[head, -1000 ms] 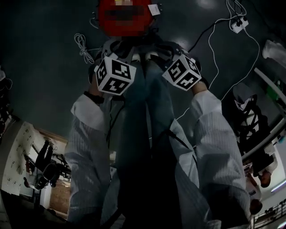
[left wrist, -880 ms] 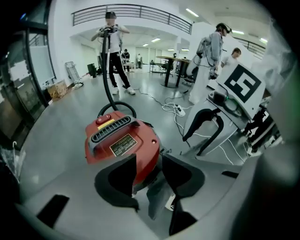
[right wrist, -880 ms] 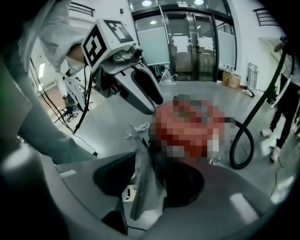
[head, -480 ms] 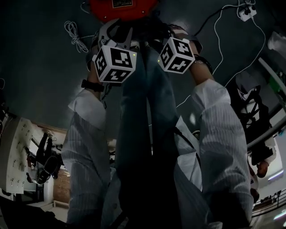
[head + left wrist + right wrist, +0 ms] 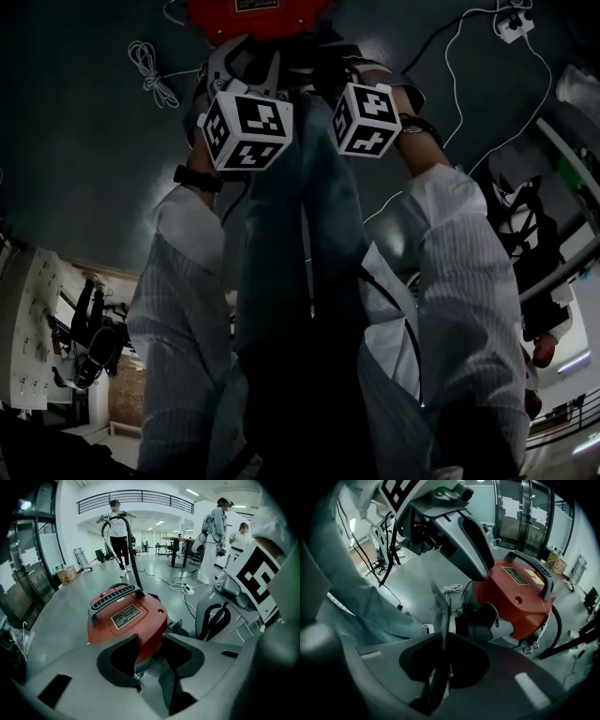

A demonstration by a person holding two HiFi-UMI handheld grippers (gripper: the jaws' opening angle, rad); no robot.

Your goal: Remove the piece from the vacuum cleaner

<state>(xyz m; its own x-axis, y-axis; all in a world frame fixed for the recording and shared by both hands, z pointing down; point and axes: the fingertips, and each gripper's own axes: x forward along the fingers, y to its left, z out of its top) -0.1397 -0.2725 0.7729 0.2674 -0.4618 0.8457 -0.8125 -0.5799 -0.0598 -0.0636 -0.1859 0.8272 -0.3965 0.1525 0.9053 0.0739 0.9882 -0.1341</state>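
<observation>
The red vacuum cleaner (image 5: 258, 14) stands on the dark floor at the top of the head view. Both grippers reach down to its near side. My left gripper (image 5: 150, 660) is open, and the red body (image 5: 126, 620) with its black handle sits just beyond the tips. My right gripper (image 5: 440, 620) is closing; its jaws stand almost together and I see nothing between them. Just past its tips a black hose cuff (image 5: 480, 620) with a pale collar plugs into the vacuum (image 5: 520, 592). In the head view both sets of fingertips are hidden behind the marker cubes.
A coiled white cable (image 5: 150, 70) lies on the floor to the left, and a power strip (image 5: 514, 26) with its cord at the back right. The black hose (image 5: 129, 541) rises behind the vacuum. Several people stand far off in the hall.
Both grippers have moved forward to the vacuum cleaner and closer together. The right gripper's cube has shifted left, towards the vacuum's front.
</observation>
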